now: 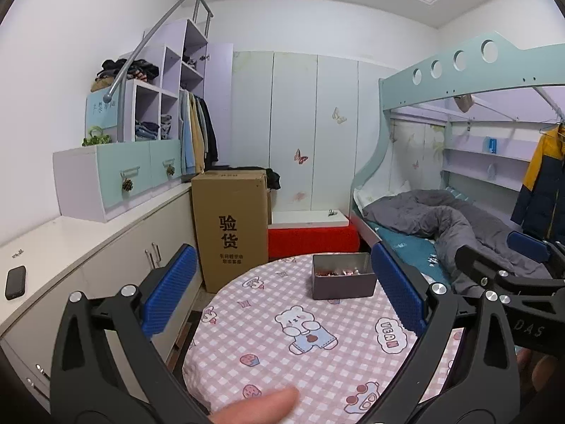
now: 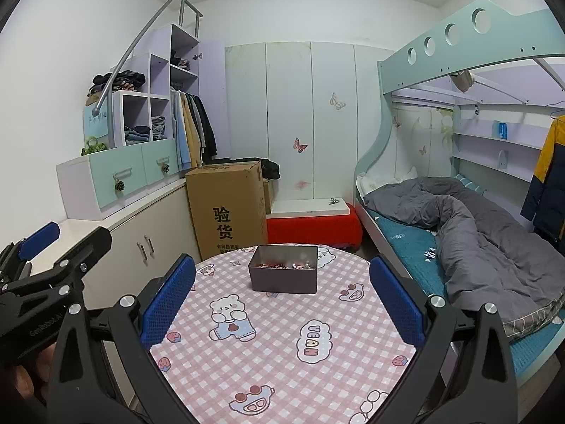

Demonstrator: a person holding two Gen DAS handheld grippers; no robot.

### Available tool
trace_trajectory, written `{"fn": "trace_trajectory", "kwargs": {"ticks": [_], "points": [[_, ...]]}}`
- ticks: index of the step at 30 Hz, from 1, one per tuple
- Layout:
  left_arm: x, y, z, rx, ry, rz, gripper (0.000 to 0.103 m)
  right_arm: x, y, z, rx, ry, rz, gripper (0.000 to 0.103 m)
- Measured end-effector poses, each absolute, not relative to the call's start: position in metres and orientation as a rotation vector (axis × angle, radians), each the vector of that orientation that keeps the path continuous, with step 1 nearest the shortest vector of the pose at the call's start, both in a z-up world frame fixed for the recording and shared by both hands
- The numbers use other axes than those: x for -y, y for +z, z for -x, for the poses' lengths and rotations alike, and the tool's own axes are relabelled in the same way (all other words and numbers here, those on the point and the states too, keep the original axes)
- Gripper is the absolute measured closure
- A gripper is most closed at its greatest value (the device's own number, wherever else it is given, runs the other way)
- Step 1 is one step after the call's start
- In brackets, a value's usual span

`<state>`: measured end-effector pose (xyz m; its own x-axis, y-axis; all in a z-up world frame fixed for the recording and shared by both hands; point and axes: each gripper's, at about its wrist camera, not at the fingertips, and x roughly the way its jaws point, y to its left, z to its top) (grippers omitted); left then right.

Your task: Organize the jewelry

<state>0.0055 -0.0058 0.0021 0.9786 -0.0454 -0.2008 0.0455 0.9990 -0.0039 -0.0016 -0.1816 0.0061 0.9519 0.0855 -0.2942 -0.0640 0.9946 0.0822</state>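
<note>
A small bedroom seen from two hand-held grippers raised above a round surface covered with a pink checked cloth printed with cartoon bears, strawberries and cupcakes. Toward the far side of the cloth sits an open grey rectangular tin, and in its bottom lies a jumble of small reddish and silvery pieces, the jewelry; they are too small to tell apart. No jewelry shows on the cloth itself, and nothing else stands on it. The left hand-held gripper has its blue pads spread wide with nothing between them, held back from the tin; a fingertip shows at the bottom edge of its view. The right hand-held gripper is likewise spread wide and carries nothing, and the tin lies ahead between its fingers, well apart from them. With all the pieces gathered in the tin and both tools free, the scene would suit either a tin waiting to be sorted or one into which everything has been gathered; the pictures do not settle which. Readable writing: the cloth has a cloud badge reading "YEAN"; a tall cardboard box beside the cabinets carries two large Chinese characters, 验货, with smaller lines beneath that are too fine to read. The side of the left tool, seen from the right camera, bears pale lettering that looks like "GenRobot.AI".
</note>
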Motion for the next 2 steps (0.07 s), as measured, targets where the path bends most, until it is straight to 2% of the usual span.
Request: {"fn": "trace_trajectory", "kwargs": {"ticks": [2], "points": [[0.0034,0.002,-0.0067,-0.215,-0.069,0.022,0.006,0.182,0.0066,0.001,-0.302,0.075,-0.074,0.008]]}}
